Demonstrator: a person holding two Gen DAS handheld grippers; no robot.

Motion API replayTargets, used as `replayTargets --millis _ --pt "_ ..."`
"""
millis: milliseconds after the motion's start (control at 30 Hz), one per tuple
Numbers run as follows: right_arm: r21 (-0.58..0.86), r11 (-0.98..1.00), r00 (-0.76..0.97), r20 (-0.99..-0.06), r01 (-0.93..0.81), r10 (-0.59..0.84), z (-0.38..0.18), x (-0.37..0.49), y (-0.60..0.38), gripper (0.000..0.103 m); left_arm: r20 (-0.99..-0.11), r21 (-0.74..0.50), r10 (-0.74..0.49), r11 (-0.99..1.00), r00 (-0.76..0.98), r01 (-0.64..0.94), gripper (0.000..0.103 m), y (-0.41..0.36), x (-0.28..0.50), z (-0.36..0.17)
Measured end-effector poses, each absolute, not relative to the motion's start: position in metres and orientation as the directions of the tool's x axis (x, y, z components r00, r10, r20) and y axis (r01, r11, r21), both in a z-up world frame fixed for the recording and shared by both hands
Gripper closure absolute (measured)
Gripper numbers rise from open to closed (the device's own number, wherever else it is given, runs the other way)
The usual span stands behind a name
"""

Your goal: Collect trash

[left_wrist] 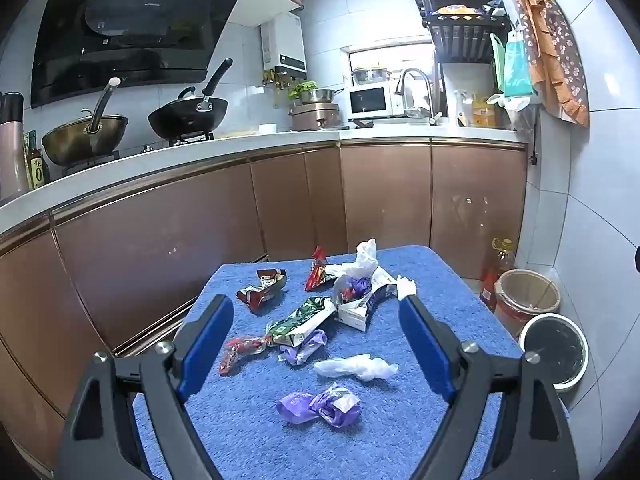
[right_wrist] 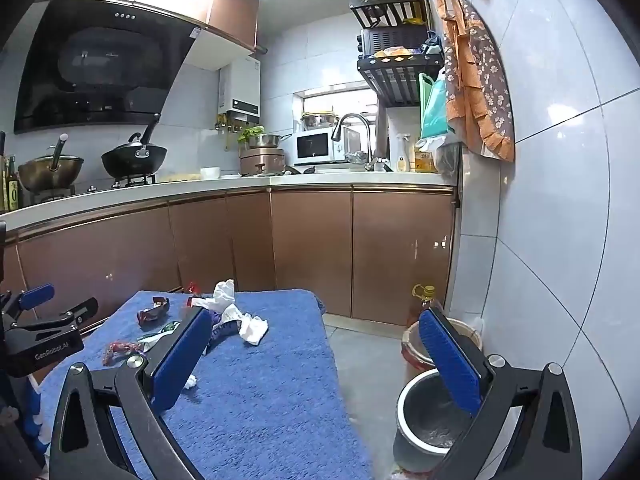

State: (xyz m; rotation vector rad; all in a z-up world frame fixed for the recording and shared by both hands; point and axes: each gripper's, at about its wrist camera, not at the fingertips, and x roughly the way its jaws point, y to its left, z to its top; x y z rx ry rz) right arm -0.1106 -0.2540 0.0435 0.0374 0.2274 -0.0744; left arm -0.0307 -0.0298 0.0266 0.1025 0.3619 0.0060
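Snack wrappers and plastic scraps lie scattered on a blue towel-covered table (left_wrist: 248,432). Nearest my left gripper (left_wrist: 316,304) is a purple wrapper (left_wrist: 318,402), then a clear plastic scrap (left_wrist: 356,367), a green wrapper (left_wrist: 302,318), a red wrapper (left_wrist: 240,352) and a white carton (left_wrist: 366,304). The left gripper hovers open above them, holding nothing. My right gripper (right_wrist: 314,316) is open and empty, spanning the table's right edge and the round bin (right_wrist: 432,412) on the floor. A crumpled white tissue (right_wrist: 254,328) lies ahead of its left finger.
The bin (left_wrist: 554,352) stands right of the table beside a brown bucket (left_wrist: 528,294) and an oil bottle (left_wrist: 494,272). Brown cabinets (left_wrist: 384,200) and a counter with woks run behind. A tiled wall (right_wrist: 560,240) closes the right. The left gripper (right_wrist: 64,302) shows at the far left.
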Motion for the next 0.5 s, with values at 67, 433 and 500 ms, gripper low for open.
replayTargets --millis 67,433,500 --pt "0.027 0.996 0.971 -0.225 0.089 -0.081 0.044 -0.108 -0.259 0.000 -0.354 0.099 0.021 0.995 0.935 0.016 0.018 -0.031 -0.029 0.026" --pt "0.026 0.993 0.965 -0.241 0.115 -0.105 0.039 -0.100 -0.270 0.000 -0.356 0.086 0.014 0.996 0.934 0.018 0.019 -0.032 -0.019 0.021" --pt "0.022 0.994 0.963 -0.250 0.104 -0.095 0.037 -0.097 -0.271 0.000 -0.353 0.085 0.016 0.996 0.935 0.015 0.018 -0.033 -0.017 0.019"
